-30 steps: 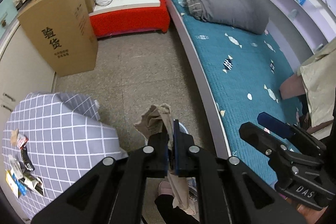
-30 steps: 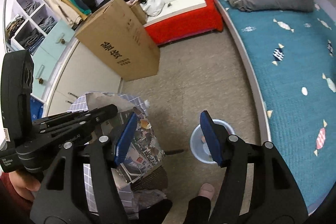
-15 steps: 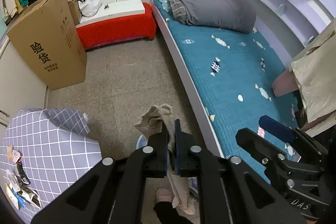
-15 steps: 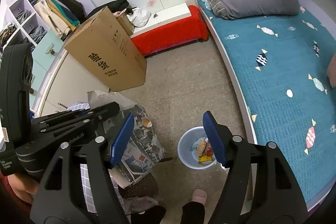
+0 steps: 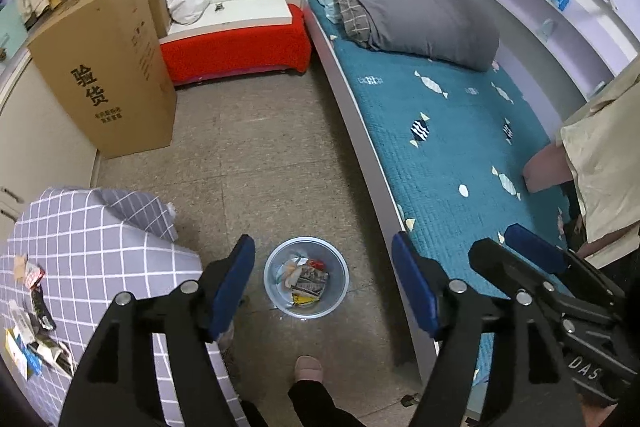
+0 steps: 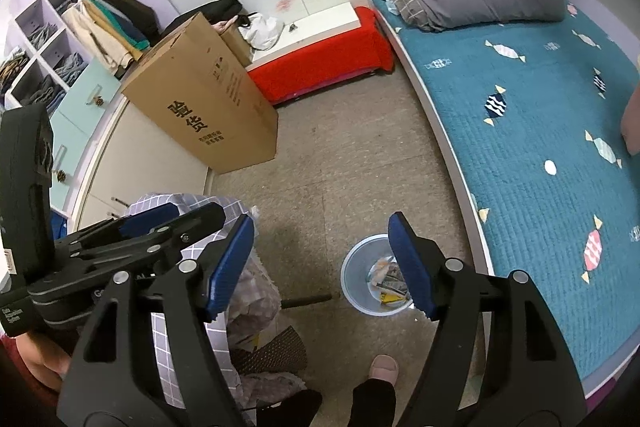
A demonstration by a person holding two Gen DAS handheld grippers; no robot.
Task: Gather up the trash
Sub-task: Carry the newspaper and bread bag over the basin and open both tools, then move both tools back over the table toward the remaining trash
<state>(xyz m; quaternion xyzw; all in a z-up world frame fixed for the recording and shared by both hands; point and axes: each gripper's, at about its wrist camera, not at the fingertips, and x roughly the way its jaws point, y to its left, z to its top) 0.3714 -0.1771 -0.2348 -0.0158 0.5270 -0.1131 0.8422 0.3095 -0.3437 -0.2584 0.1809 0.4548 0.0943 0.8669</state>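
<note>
A pale blue trash bin (image 5: 306, 277) stands on the floor beside the bed, with wrappers and crumpled paper in it; it also shows in the right wrist view (image 6: 362, 267). My left gripper (image 5: 323, 285) is open and empty, held high above the bin. My right gripper (image 6: 322, 263) is open and empty, also high above the floor, with the bin under its right finger. Several loose wrappers (image 5: 30, 323) lie on the grey checked tablecloth (image 5: 96, 259) at the lower left.
A tall cardboard box (image 5: 106, 67) stands against the left wall. A red bench (image 5: 236, 51) sits at the back. The blue-covered bed (image 5: 452, 147) runs along the right. A person's slippered foot (image 5: 308, 369) stands just below the bin.
My left gripper has opened and the crumpled brown paper it held has gone from its jaws. Both views have risen, with the bin now fully in sight.
</note>
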